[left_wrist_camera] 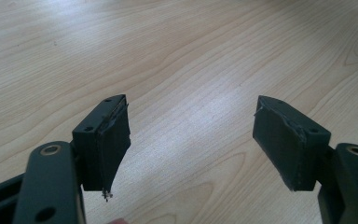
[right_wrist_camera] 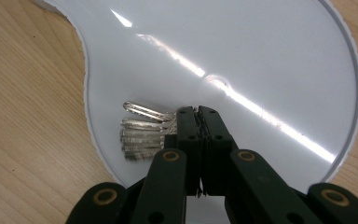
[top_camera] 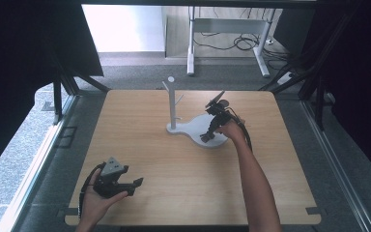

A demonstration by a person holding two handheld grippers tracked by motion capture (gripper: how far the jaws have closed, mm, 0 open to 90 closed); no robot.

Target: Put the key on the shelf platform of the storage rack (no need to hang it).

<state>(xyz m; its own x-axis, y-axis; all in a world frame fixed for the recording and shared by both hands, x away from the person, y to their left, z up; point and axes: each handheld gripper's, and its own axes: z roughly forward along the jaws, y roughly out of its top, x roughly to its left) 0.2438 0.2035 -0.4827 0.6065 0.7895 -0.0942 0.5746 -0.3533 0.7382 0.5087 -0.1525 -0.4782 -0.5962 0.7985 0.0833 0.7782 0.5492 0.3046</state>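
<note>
A bunch of silver keys (right_wrist_camera: 142, 132) fans out to the left over the glossy white base (right_wrist_camera: 261, 56) of a stand. My right gripper (right_wrist_camera: 197, 112) is shut on the bunch, its jaws pressed together at the keys' heads. In the high view my right gripper (top_camera: 207, 137) points down over that white base (top_camera: 193, 126), from which a grey post with side pegs (top_camera: 172, 104) rises. My left gripper (top_camera: 136, 185) rests in a hand near the table's front left corner. It is open, and its pads (left_wrist_camera: 114, 140) are wide apart over bare wood.
The light wooden table (top_camera: 145, 145) fills the middle of the view. Grey carpet and black frame rails run along both sides. A desk frame with cables (top_camera: 241, 41) stands on the floor beyond the far edge.
</note>
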